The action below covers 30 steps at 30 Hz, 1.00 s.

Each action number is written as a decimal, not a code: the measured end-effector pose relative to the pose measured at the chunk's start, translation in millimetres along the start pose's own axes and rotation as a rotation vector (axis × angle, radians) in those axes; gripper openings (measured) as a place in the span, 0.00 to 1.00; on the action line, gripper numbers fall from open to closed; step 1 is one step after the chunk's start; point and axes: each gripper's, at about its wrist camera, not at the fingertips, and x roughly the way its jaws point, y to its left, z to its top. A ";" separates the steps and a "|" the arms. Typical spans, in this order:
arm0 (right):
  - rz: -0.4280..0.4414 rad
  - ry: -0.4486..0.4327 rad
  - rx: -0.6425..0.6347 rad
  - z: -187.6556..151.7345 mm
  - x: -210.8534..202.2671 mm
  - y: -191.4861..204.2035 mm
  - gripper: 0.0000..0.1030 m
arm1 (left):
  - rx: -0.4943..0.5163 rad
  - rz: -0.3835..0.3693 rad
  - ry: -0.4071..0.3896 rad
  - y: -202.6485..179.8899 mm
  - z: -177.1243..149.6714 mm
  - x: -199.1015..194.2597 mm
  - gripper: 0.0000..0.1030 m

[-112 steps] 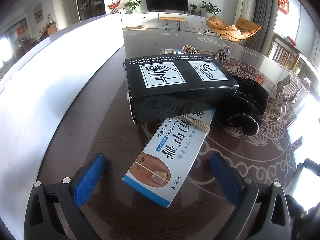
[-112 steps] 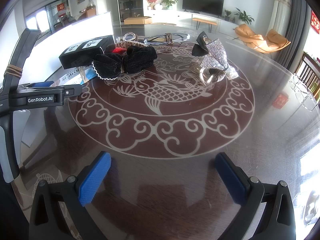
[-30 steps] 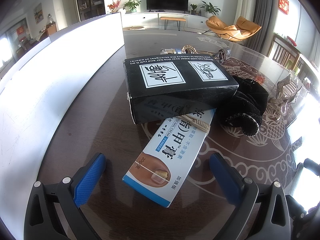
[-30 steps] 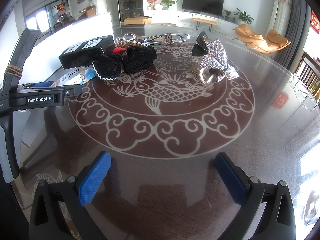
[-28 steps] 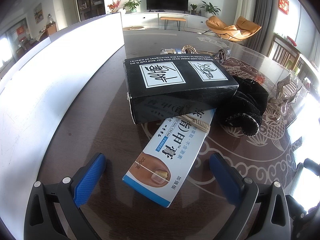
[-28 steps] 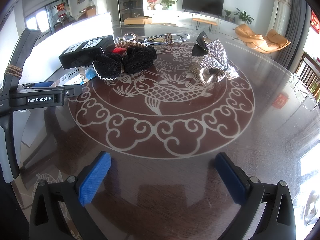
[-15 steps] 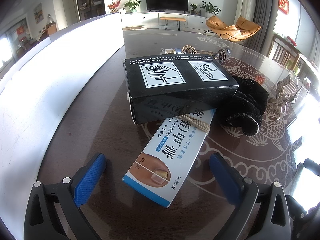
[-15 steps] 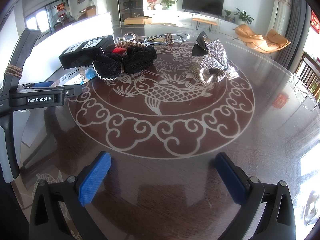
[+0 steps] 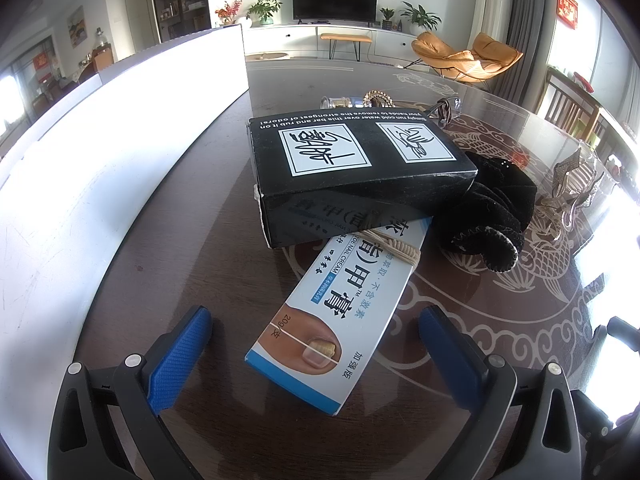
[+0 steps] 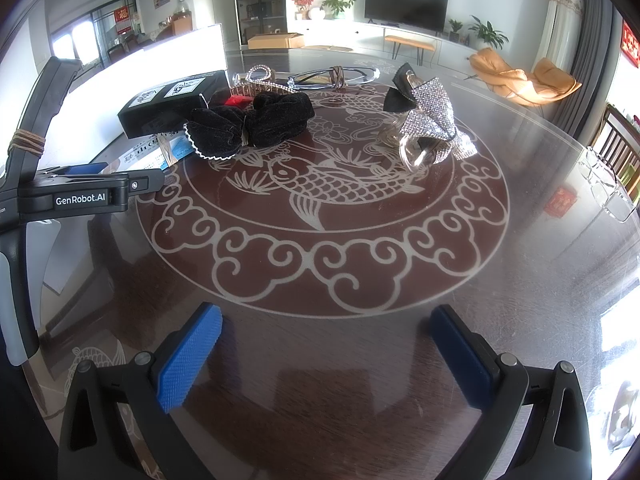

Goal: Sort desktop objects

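left gripper (image 9: 314, 354): jaws wide apart, nothing held, blue pads low in the frame on either side of the near end of a toe nail cream box (image 9: 340, 316). pads not touching the box.

toe nail cream box: white and blue, lying flat on the worktop (image 9: 168, 240), running from bottom centre up toward frame centre. a rubber band (image 9: 394, 246) is wrapped round it near its far end. the far end is tucked under a black box (image 9: 356, 176).

black box: two white squares with calligraphy on top, a line of upside-down english print along the far edge. sits tilted over the cream box, centre of frame.

black velvet scrunchie (image 9: 488, 212): right of the black box, touching its corner. in the right wrist view it (image 10: 250, 122) lies in the upper left, just in front of the black box (image 10: 172, 102).

white board (image 9: 100, 152) stands along the left edge of the worktop.

right gripper (image 10: 324, 354): jaws wide apart, empty, over bare glass at the bottom of the frame, well short of the objects. the left gripper's body (image 10: 76, 196) shows at the left edge of this view.

rhinestone bow clip (image 10: 434, 120): upper right of centre, on the carp pattern. clear-framed glasses (image 10: 332, 76) and a rhinestone hair comb (image 10: 260, 82) lie beyond, near the top centre.
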 end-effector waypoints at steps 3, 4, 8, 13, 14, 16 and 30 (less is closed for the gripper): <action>0.000 0.000 0.000 0.0 0.0 0.0 1.00 | 0.000 0.000 0.000 0.3 0.2 -0.6 1.00; 0.000 0.000 0.000 0.0 0.0 0.0 1.00 | 0.000 0.000 0.000 0.9 0.7 -2.1 1.00; 0.000 0.000 0.000 0.0 0.0 -0.1 1.00 | 0.000 0.000 0.000 0.6 0.3 -1.1 1.00; 0.000 0.000 0.000 0.0 0.0 -0.1 1.00 | 0.000 0.000 0.000 0.6 0.2 -1.1 1.00; 0.000 0.000 0.000 0.0 0.0 0.0 1.00 | 0.000 0.000 0.000 0.7 0.2 -1.3 1.00; 0.000 0.000 0.000 0.0 0.0 -0.1 1.00 | 0.000 0.000 0.000 0.6 0.1 -1.1 1.00; 0.000 0.000 0.000 0.1 0.2 -0.2 1.00 | 0.000 0.000 0.000 0.3 0.0 -1.2 1.00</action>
